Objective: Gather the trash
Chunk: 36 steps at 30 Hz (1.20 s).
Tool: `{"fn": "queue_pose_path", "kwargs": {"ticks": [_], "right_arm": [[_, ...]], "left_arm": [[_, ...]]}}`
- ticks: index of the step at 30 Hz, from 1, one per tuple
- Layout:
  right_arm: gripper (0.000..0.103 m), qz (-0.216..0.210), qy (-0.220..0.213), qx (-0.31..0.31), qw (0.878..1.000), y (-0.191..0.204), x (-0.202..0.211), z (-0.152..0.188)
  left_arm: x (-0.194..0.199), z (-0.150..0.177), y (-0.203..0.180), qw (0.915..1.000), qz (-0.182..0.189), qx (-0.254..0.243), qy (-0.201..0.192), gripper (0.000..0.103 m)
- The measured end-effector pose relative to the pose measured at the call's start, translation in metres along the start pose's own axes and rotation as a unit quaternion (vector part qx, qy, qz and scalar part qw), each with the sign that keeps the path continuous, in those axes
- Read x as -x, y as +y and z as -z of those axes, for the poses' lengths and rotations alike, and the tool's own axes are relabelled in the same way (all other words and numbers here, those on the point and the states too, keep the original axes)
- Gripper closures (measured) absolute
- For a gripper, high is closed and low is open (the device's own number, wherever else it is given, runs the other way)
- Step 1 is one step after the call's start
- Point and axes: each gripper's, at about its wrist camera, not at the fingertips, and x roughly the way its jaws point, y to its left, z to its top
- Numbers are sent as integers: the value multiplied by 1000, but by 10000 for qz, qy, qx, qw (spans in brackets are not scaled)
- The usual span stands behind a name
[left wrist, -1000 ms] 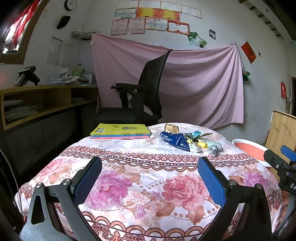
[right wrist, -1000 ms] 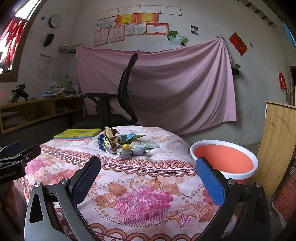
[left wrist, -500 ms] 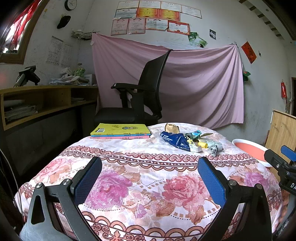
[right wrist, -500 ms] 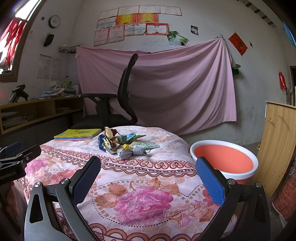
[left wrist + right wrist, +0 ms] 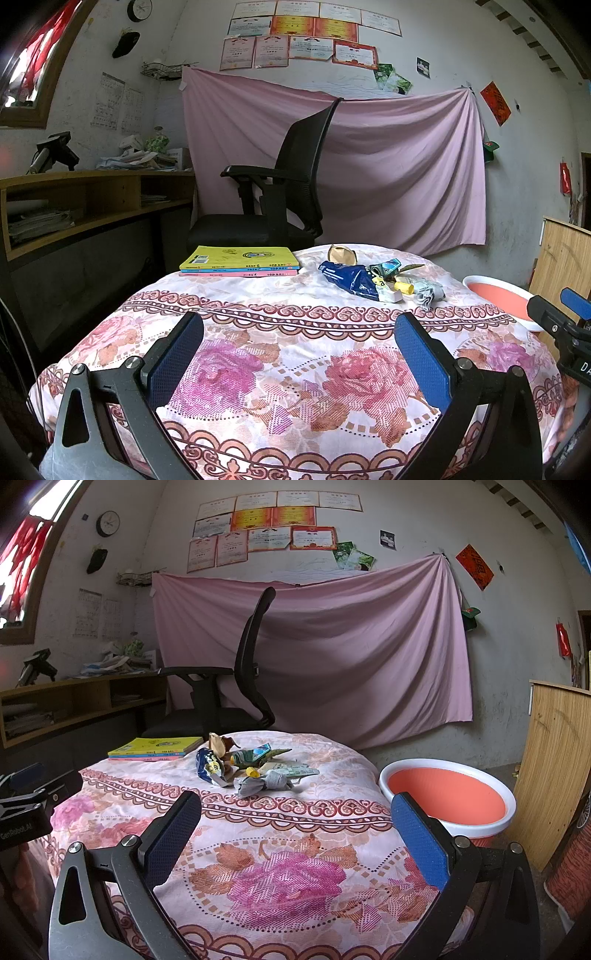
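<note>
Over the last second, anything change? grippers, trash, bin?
Nothing visibly changed. Both grippers, left and right, hover open and empty over the near edge of the floral tablecloth. The trash pile lies untouched beside the books, and the orange basin sits beside the table as before.

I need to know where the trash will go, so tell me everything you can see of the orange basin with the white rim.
The round orange plastic basin with a white rim stands upright beside the floral-clothed table, lower than the tabletop, near a wooden cabinet. Its orange inside looks empty; the base is hidden. Nothing visibly touches it, and the left view shows only part of it.
</note>
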Motion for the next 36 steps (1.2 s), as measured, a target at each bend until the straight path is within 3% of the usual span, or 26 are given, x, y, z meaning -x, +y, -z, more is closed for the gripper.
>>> {"fn": "queue_pose_path", "kwargs": {"ticks": [36], "right_arm": [[0, -11, 30, -48, 10000, -3, 1, 0]], "left_arm": [[1, 0, -1, 10000, -7, -31, -16, 2]]}}
